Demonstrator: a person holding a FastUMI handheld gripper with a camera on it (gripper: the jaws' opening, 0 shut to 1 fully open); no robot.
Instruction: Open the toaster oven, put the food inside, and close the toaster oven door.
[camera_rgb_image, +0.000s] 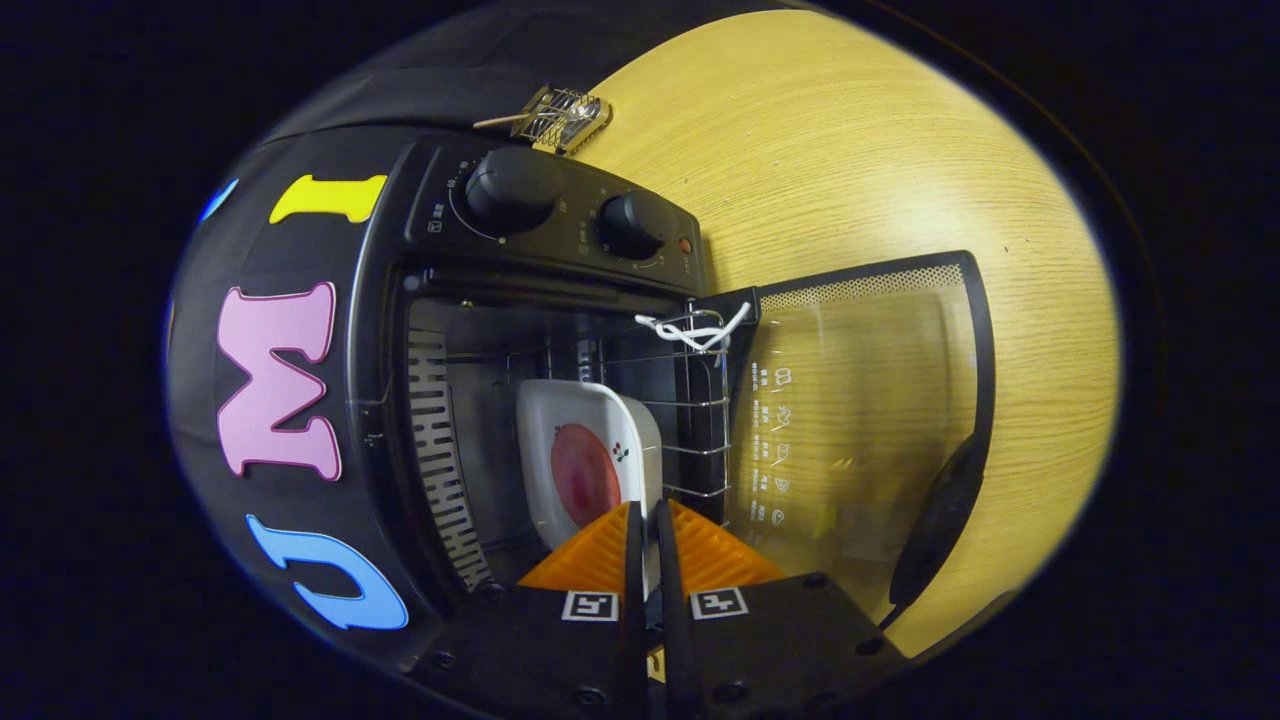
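The black toaster oven (560, 230) stands with its glass door (860, 400) swung fully open and lying over the wooden table. Inside, a white square plate (560, 420) carrying a round reddish piece of food (585, 475) rests on the wire rack (700, 420). My gripper (647, 515) is at the oven's mouth, and its fingers (600, 555) are pressed close together on the plate's near rim. A thin strip of white rim shows between them.
The door's dark handle (940, 520) juts out beside my gripper. A white cord (695, 330) is tied to the rack's front edge. A small wire rack tool (560, 115) lies on the wooden table (850, 150) behind the oven. Two knobs sit on the control panel.
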